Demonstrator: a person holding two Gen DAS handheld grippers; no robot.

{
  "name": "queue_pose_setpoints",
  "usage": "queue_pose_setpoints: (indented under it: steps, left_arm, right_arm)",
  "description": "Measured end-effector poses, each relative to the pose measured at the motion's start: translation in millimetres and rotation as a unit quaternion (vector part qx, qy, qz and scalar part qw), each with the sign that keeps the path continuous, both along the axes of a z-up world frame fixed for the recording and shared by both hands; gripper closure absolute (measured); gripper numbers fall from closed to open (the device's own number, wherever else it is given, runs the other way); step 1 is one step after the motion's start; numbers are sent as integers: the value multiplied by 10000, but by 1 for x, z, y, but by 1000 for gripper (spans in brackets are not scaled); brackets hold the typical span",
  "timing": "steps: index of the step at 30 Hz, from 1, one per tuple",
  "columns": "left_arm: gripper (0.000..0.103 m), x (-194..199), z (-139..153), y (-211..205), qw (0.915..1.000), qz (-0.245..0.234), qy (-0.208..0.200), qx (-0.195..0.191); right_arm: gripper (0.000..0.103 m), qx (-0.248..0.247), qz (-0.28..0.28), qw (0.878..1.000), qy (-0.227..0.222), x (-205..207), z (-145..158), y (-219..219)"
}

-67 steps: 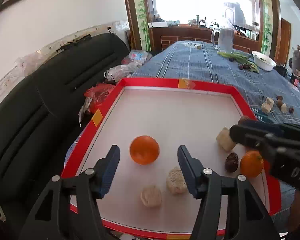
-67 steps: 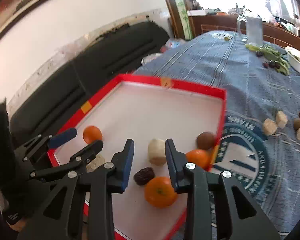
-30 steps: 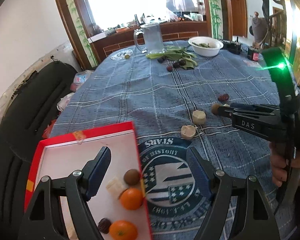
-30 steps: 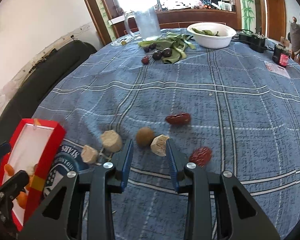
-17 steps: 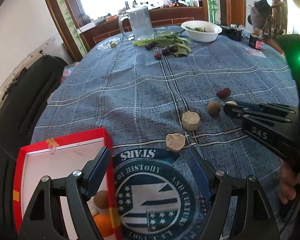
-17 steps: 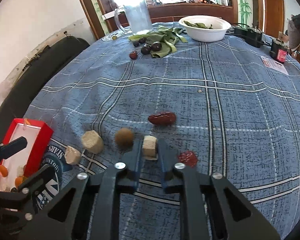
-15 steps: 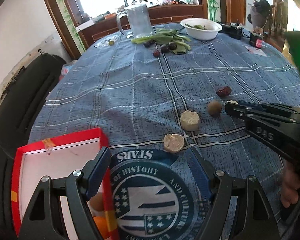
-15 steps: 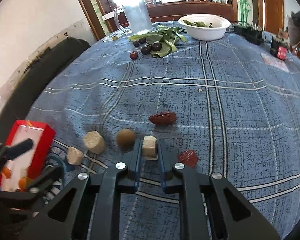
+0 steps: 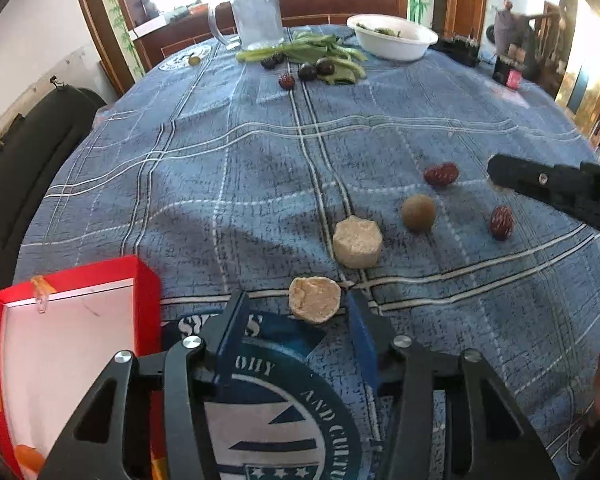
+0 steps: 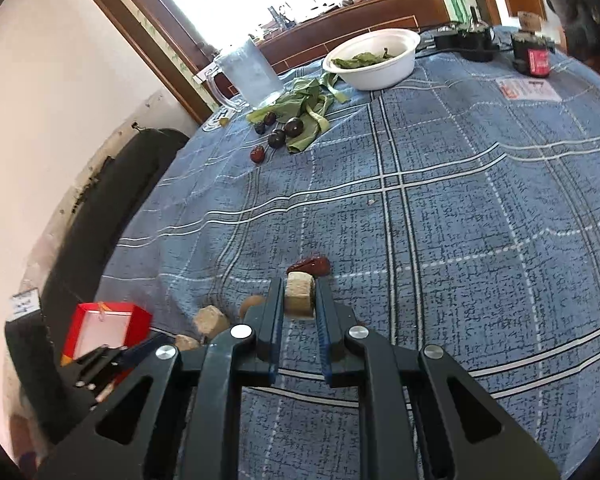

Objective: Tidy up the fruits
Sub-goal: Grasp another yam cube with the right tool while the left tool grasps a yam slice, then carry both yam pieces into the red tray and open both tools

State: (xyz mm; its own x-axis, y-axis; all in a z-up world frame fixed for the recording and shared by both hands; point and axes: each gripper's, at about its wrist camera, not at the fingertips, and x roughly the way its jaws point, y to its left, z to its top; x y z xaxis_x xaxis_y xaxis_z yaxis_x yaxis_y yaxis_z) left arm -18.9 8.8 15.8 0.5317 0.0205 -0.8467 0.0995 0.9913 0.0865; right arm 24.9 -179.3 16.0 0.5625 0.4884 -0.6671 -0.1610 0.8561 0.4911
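Observation:
My right gripper (image 10: 298, 294) is shut on a beige fruit chunk (image 10: 299, 295) and holds it just above the blue cloth. From the left wrist view it shows as a black bar (image 9: 496, 170) at the right. My left gripper (image 9: 296, 314) is open, and a flat beige chunk (image 9: 315, 299) lies on the cloth between its fingertips. Beyond it lie a thicker beige chunk (image 9: 357, 242), a brown round fruit (image 9: 418, 213) and two red dates (image 9: 441, 174) (image 9: 501, 222). The red tray (image 9: 76, 276) sits at the left, with an orange (image 9: 28, 456) partly visible inside.
At the far end of the table stand a white bowl (image 10: 374, 66) of greens, a glass mug (image 10: 252, 74), loose green leaves (image 10: 308, 108) and dark plums (image 10: 294, 127). Black devices (image 10: 532, 58) sit at the far right. A black sofa (image 10: 112, 200) runs along the left edge.
The right gripper closed on the beige chunk and raised it off the cloth. The left gripper moved forward from the tray until the flat chunk lay between its fingers, which narrowed a little.

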Motion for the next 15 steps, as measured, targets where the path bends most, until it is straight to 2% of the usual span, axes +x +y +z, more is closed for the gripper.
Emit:
queue_pose_setpoints:
  steps: [1,3,5,7,11,15]
  left_arm:
    - [56,0,0,1,10000,-19,8,-67]
    - [73,2,0,3,9992,-75,82,-373]
    - [78,3,0,1,9993,-97,73,-344]
    - [78,2,0,-4,9996,-128,37,-244]
    - [78,-1,2,-5,9995,-138,19,-281]
    - [78,-7,13,-6,9993,-114,-163,-306]
  right_arm:
    - [86,66,10,10000,20,1,0,-1]
    - [86,165,15,9999,46,1,0,-3]
    - [86,182,19,9998,51,1,0,-3]
    - [86,187,38,9998,57,1,0,-2]
    - [86,155,92,9998,26,-1,0,1]
    - [86,93,181,9998,-35,-4,1,6]
